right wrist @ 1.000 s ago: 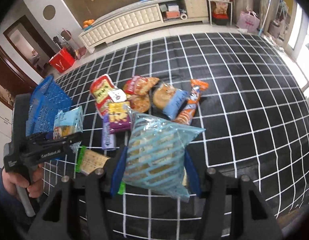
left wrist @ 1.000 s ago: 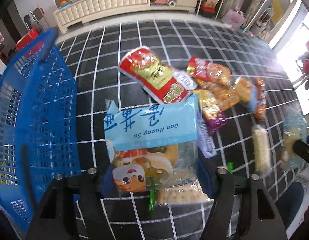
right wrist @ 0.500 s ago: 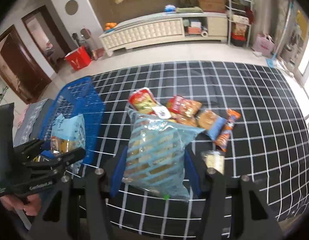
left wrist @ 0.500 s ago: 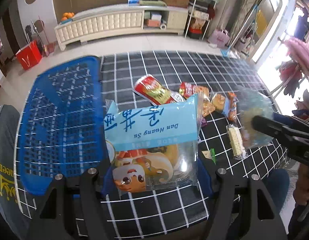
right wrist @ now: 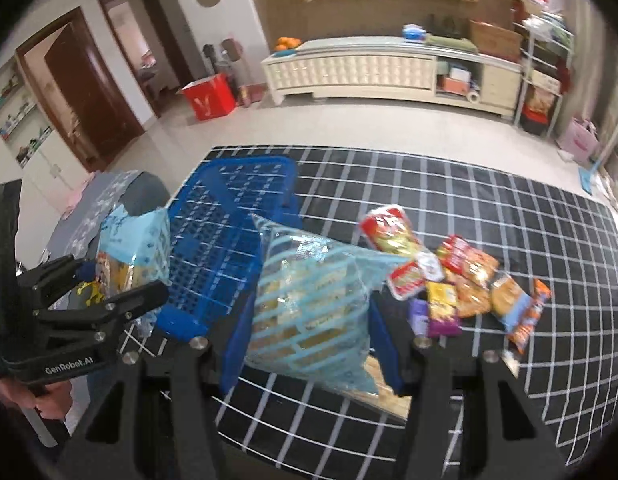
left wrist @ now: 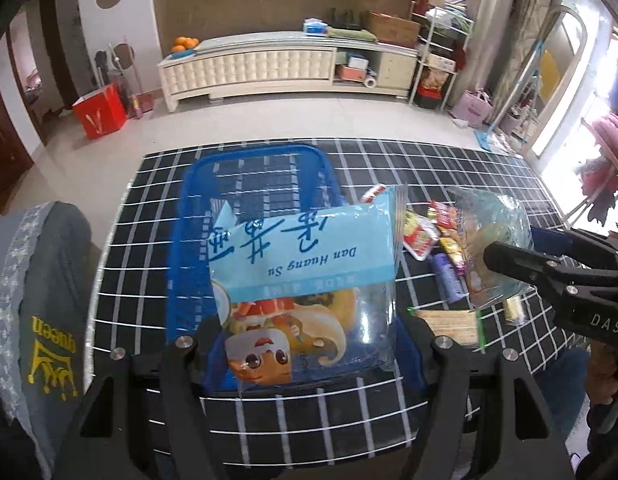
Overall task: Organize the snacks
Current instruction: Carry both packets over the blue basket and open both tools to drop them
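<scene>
I see the blue plastic lattice basket (left wrist: pixel 197 216) on the black white-gridded tablecloth (left wrist: pixel 449 160), left of the heap of loose snack packets (right wrist: pixel 457 280). The pale-blue "Dan Huang Su" pastry bag (left wrist: pixel 305 276) hangs before the basket; the clear blue-striped cracker bag (right wrist: pixel 313 300) hangs between basket and heap.

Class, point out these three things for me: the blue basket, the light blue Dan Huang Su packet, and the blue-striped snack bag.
blue basket (left wrist: pixel 253 184), left wrist view, on its lattice floor.
Dan Huang Su packet (left wrist: pixel 305 256), left wrist view, on its light blue printed band.
blue-striped snack bag (right wrist: pixel 309 304), right wrist view, on its striped front.
</scene>
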{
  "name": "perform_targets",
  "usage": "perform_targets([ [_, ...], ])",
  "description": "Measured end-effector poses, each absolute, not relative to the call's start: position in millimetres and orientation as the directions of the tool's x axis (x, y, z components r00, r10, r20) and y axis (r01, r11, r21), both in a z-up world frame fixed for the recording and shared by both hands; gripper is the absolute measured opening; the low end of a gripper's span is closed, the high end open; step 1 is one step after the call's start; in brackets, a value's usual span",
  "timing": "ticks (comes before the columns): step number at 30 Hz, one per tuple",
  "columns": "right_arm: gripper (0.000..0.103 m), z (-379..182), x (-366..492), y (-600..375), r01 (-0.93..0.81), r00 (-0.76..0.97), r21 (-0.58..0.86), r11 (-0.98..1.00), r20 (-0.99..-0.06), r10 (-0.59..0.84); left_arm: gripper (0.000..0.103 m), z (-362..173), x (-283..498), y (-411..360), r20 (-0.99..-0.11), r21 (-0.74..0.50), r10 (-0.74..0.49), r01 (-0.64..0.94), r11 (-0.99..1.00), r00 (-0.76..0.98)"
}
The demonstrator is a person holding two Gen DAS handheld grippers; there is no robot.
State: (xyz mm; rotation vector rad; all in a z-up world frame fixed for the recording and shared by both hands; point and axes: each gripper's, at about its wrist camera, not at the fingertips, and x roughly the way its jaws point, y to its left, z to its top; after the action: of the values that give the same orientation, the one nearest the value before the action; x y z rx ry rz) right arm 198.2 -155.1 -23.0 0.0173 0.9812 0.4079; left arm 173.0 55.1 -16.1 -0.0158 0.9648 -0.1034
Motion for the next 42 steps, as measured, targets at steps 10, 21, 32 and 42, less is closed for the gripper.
perform_targets([
  [10, 0.060, -26, 235, -85, -0.410, 0.456, 0.157, 0.898, -0.818, 0.351, 0.066, -30, 209, 107, -0.841, -0.067, -0.074, 0.032, 0.997, 0.536],
  [21, 0.060, -50, 288, -61, -0.406, 0.392, 0.159, 0.900, -0.859, 0.329, 0.066, -60, 270, 124, -0.865, -0.102, -0.115, 0.053, 0.993, 0.488],
  [32, 0.064, -66, 322, -46, -0.398, 0.356, 0.179, 0.900, -0.874, 0.332, 0.074, -78, 307, 129, -0.879, -0.071, -0.082, 0.040, 0.997, 0.470],
  [42, 0.086, -44, 309, -56, -0.412, 0.418, 0.175, 0.894, -0.836, 0.356, 0.075, -70, 296, 128, -0.869, -0.039, -0.051, 0.033, 0.999, 0.492],
])
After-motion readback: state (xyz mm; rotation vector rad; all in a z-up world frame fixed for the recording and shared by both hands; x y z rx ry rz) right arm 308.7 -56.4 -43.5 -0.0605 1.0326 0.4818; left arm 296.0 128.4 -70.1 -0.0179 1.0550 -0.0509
